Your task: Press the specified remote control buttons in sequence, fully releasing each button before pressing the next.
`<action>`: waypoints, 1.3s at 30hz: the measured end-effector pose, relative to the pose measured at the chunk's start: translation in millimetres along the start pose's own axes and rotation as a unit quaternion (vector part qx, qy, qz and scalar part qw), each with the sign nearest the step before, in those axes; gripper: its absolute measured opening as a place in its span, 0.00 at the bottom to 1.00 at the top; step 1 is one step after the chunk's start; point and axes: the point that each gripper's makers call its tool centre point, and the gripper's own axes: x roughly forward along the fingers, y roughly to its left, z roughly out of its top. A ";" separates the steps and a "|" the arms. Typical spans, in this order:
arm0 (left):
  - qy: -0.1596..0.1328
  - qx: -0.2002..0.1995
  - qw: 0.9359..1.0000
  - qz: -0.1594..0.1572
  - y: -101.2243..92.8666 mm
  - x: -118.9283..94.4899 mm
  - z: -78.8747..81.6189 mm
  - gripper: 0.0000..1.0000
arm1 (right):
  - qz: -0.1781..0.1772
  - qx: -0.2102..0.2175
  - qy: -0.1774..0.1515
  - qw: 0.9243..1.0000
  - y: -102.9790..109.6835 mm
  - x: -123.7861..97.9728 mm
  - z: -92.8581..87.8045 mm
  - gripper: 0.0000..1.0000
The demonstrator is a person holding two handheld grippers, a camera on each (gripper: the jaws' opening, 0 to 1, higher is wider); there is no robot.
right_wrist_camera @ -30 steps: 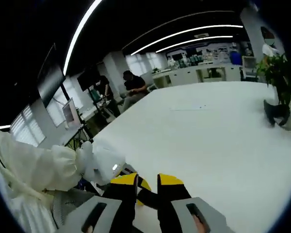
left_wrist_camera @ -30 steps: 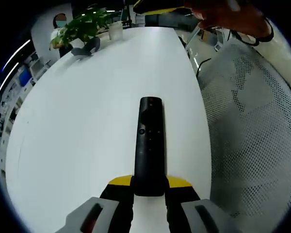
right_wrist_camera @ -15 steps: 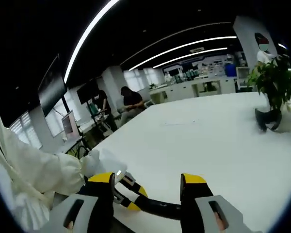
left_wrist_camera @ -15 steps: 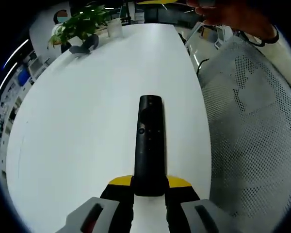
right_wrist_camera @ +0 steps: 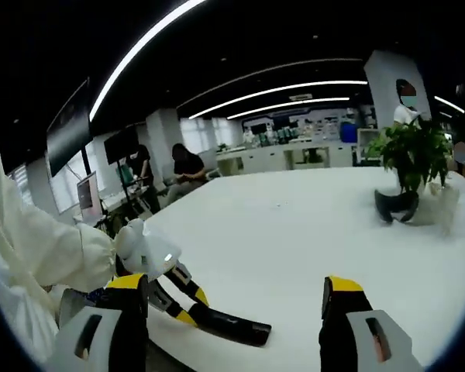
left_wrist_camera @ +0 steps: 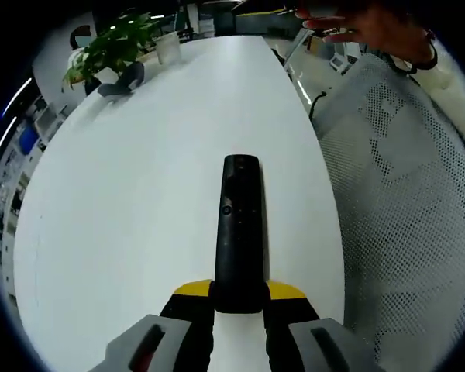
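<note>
A long black remote control (left_wrist_camera: 237, 234) points away from me over the white table (left_wrist_camera: 139, 186), its near end clamped between the yellow-tipped fingers of my left gripper (left_wrist_camera: 238, 293). In the right gripper view the same remote (right_wrist_camera: 231, 328) sticks out low over the table edge, held by the left gripper (right_wrist_camera: 178, 298) coming in from the left with a white-sleeved arm (right_wrist_camera: 39, 263). My right gripper (right_wrist_camera: 236, 298) stands wide open above it, fingers far apart, nothing between them.
A potted plant (left_wrist_camera: 108, 48) and a dark curved object (left_wrist_camera: 122, 80) sit at the table's far end, also in the right gripper view as the plant (right_wrist_camera: 409, 151). A white mesh chair (left_wrist_camera: 403, 194) stands right of the table. People sit at desks (right_wrist_camera: 187, 167) beyond.
My right gripper has gone from shut to wide open. Its view has swung, bringing the remote and the left gripper into sight below. The left gripper keeps its hold on the remote.
</note>
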 end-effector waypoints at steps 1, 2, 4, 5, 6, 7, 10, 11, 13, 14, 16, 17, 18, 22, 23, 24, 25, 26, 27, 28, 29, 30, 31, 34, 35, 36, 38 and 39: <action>0.001 0.005 1.000 0.002 3.3 -1.4 0.5 0.21 | -0.007 0.002 -0.005 1.000 -3.2 -0.8 1.2 0.96; 0.002 0.006 1.000 0.003 6.0 -2.6 0.8 0.21 | -0.016 0.003 -0.011 1.000 -7.0 -1.9 2.3 0.98; 0.001 0.005 1.000 0.005 12.6 -4.6 1.6 0.21 | -0.022 0.010 -0.012 1.000 -11.3 -3.7 1.0 0.99; 0.001 0.003 1.000 0.005 15.9 -5.6 1.8 0.21 | -0.027 0.014 -0.013 0.999 -13.8 -4.8 0.5 0.99; 0.001 0.002 1.000 0.007 20.7 -6.6 1.9 0.21 | -0.029 0.018 -0.017 0.999 -15.9 -6.3 0.1 0.99; 0.002 0.006 1.000 0.009 25.5 -7.6 1.5 0.21 | -0.030 0.020 -0.017 0.999 -17.1 -7.1 -0.7 0.99; 0.008 0.011 1.000 0.013 36.6 -10.5 -0.1 0.21 | -0.035 0.026 -0.013 0.999 -20.4 -9.3 -4.7 0.99; 0.009 0.011 1.000 0.013 39.5 -11.0 -0.4 0.21 | -0.037 0.029 -0.012 0.999 -21.3 -10.2 -6.2 0.99; 0.017 0.018 1.000 0.016 47.8 -9.6 -3.3 0.21 | -0.039 0.036 -0.010 0.999 -23.3 -11.3 -9.0 0.99; 0.022 0.022 0.999 0.017 52.5 -9.0 -5.5 0.21 | -0.040 0.036 -0.009 0.999 -23.6 -11.5 -9.4 0.98; 0.024 0.021 0.999 0.017 59.1 -10.4 -5.8 0.21 | -0.043 0.037 -0.008 0.998 -25.3 -12.5 -10.7 0.97; 0.024 0.021 0.999 0.017 61.9 -10.9 -5.8 0.21 | -0.044 0.039 -0.009 0.998 -26.1 -13.3 -10.4 0.97; 0.025 0.021 0.999 0.019 67.2 -10.9 -5.8 0.21 | -0.044 0.040 -0.010 0.998 -26.3 -13.6 -10.0 0.96; 0.025 0.021 0.999 0.022 82.3 -11.5 -5.1 0.21 | -0.053 0.033 -0.003 0.998 -31.8 -14.6 -11.8 0.96; 0.026 0.021 0.999 0.023 85.8 -11.6 -4.9 0.21 | -0.053 0.032 -0.002 0.998 -32.7 -14.6 -11.9 0.95; 0.027 0.021 0.999 0.023 91.3 -11.5 -4.8 0.21 | -0.054 0.033 0.000 0.998 -34.6 -15.1 -11.7 0.95; 0.027 0.021 0.999 0.024 94.7 -11.5 -4.4 0.21 | -0.055 0.035 0.000 0.998 -35.8 -16.1 -10.9 0.94; 0.028 0.022 0.999 0.025 100.0 -11.3 -4.0 0.21 | -0.058 0.038 -0.005 0.998 -37.9 -17.3 -9.0 0.94; 0.029 0.023 0.999 0.026 103.4 -11.3 -3.7 0.21 | -0.059 0.040 -0.007 0.997 -39.4 -17.9 -8.3 0.94; 0.031 0.024 0.999 0.026 108.4 -11.4 -3.3 0.21 | -0.060 0.044 -0.006 0.997 -40.9 -18.3 -8.1 0.94; 0.032 0.024 0.999 0.026 111.9 -11.4 -2.9 0.21 | -0.060 0.046 -0.004 0.997 -41.3 -18.6 -8.3 0.94; 0.032 0.025 0.999 0.028 117.2 -11.3 -2.3 0.21 | -0.060 0.046 -0.002 0.997 -41.6 -18.8 -8.8 0.93; 0.033 0.025 0.999 0.029 121.0 -11.2 -1.9 0.21 | -0.061 0.045 0.000 0.997 -42.2 -19.2 -9.3 0.93; 0.036 0.025 0.999 0.030 132.6 -10.0 -0.7 0.21 | -0.065 0.044 0.004 0.997 -44.3 -19.8 -10.5 0.91; 0.036 0.027 0.998 0.031 136.3 -9.6 -0.3 0.21 | -0.065 0.044 0.006 0.997 -44.9 -19.8 -10.8 0.91; 0.037 0.029 0.998 0.032 139.0 -9.5 0.2 0.21 | -0.065 0.045 0.007 0.997 -45.5 -19.5 -11.3 0.91; 0.040 0.028 0.998 0.032 147.9 -8.5 1.4 0.21 | -0.065 0.046 0.014 0.997 -46.5 -19.1 -13.2 0.91; 0.039 0.025 0.998 0.032 153.5 -8.3 2.7 0.21 | -0.067 0.045 0.018 0.997 -47.7 -18.5 -14.4 0.91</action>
